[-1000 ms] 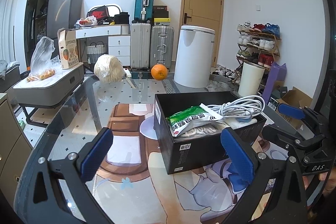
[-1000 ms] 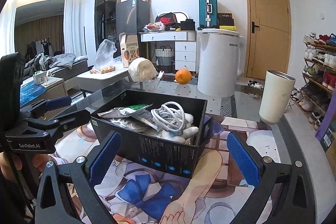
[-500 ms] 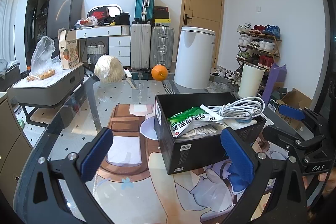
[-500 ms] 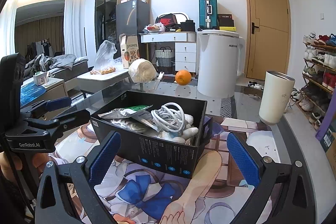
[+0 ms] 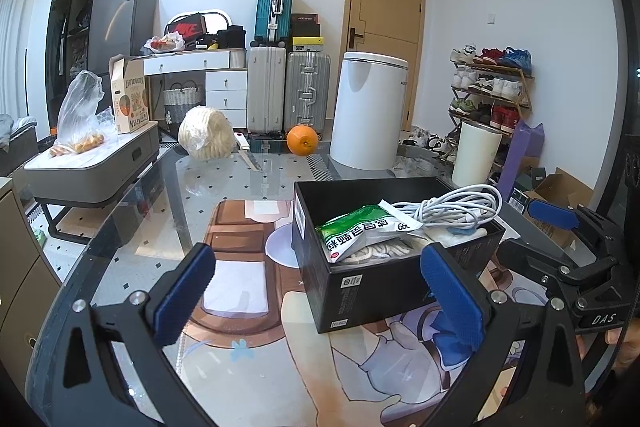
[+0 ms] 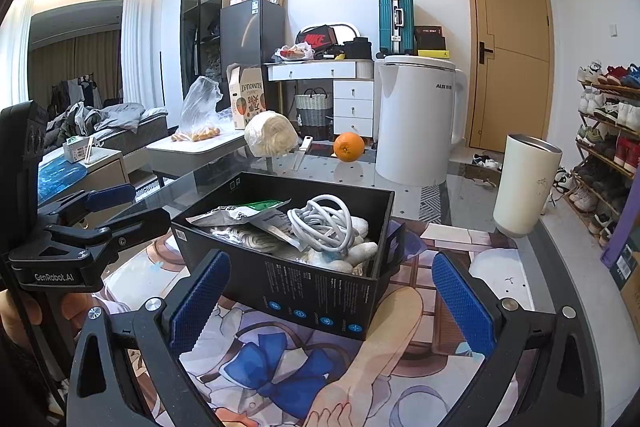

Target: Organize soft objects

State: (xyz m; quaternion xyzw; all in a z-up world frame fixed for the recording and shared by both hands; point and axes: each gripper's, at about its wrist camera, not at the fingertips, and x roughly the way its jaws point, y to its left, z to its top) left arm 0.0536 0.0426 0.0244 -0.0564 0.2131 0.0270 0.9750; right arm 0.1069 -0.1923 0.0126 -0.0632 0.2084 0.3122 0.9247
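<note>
Nothing had shifted since the earlier frames. Both the left gripper and right gripper hovered released and empty, just before the black box. Inside the box lay a green packet, white cable and white gloves.

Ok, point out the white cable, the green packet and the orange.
cable (image 6: 320,223), right wrist view, on the coil's middle
green packet (image 5: 360,231), left wrist view, on its printed face
orange (image 5: 302,140), left wrist view, on its centre

"AUX" marks the white bin, "NIKE" the shoebox, "GenRobot.AI" the left tool.
</note>
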